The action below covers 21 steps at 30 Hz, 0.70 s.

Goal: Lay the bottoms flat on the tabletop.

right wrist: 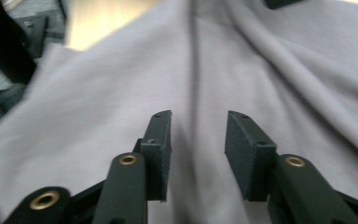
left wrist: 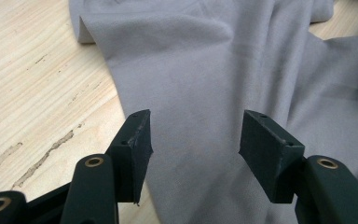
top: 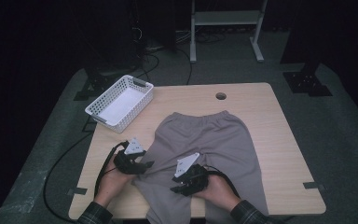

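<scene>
A pair of grey sweatpants lies flat on the wooden table, waistband at the far side and legs running toward the near edge. My left gripper sits at the left leg's outer edge, pointing right. In the left gripper view it is open, jaws wide apart just above the grey cloth, with bare wood to one side. My right gripper hovers over the middle of the legs. In its own view it is open, with wrinkled cloth under the gap.
A white slotted basket stands at the table's far left corner. A round cable hole sits near the far edge. Black cables trail off the left side. A metal stand is on the floor behind.
</scene>
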Motion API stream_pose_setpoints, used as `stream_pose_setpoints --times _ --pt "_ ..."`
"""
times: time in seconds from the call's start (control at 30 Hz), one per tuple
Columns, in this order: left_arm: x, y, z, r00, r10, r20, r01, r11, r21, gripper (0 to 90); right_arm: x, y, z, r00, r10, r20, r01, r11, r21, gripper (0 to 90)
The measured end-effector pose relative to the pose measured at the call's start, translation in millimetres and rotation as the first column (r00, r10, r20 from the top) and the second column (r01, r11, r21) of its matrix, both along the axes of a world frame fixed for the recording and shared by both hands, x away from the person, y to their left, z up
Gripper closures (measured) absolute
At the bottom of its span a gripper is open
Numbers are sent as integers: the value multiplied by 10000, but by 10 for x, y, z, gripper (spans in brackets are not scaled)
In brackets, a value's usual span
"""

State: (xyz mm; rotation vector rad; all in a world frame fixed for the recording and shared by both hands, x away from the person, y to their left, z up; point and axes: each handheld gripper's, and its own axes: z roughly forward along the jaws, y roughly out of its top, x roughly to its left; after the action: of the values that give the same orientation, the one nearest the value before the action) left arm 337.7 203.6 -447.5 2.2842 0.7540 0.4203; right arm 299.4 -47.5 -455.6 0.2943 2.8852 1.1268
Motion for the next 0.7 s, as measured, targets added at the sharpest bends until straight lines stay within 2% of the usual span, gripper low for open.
stream_pose_setpoints --times 0.07,0.17,0.2,0.23,0.3,0.4,0.47,0.53,0.57,0.63,0.7 --pt "-2 -7 0 10000 -23 -13 23 10000 41 430 34 48 -44 9999 -53 137 55 9998 -185 583" --pt "-3 -6 0 10000 -6 37 6 9999 102 427 24 164 -108 10000 44 2 -44 9988 -485 581" --pt "-5 -2 1 10000 7 61 -8 9999 121 427 3 182 -118 9999 112 113 -107 9991 -415 646" --pt "-6 4 4 10000 19 82 -20 9999 141 427 -11 195 -118 9997 258 -16 -259 9991 -330 683" --pt "-5 15 6 9999 80 109 -80 9999 74 427 -67 217 -101 9983 567 -105 -572 9970 -527 761" --pt "-6 23 12 9998 117 166 -118 9999 65 427 -200 256 -105 9912 1292 -291 -1305 9903 -469 801" --pt "-17 19 10 9997 171 180 -171 9999 -12 426 -320 303 -104 9821 1844 -373 -1861 9814 -479 809" --pt "-25 24 13 9998 109 149 -111 9999 80 427 -444 348 -96 9719 2322 -397 -2342 9705 -567 810" --pt "-30 21 10 9998 120 162 -121 9999 91 426 -499 362 -93 9634 2619 -575 -2652 9623 -600 819" --pt "-38 20 5 9998 93 152 -94 9999 103 426 -608 370 -88 9494 3077 -639 -3117 9478 -677 819" --pt "-46 19 5 9999 80 128 -81 9999 129 426 -697 355 -94 9354 3447 -794 -3515 9309 -996 820"
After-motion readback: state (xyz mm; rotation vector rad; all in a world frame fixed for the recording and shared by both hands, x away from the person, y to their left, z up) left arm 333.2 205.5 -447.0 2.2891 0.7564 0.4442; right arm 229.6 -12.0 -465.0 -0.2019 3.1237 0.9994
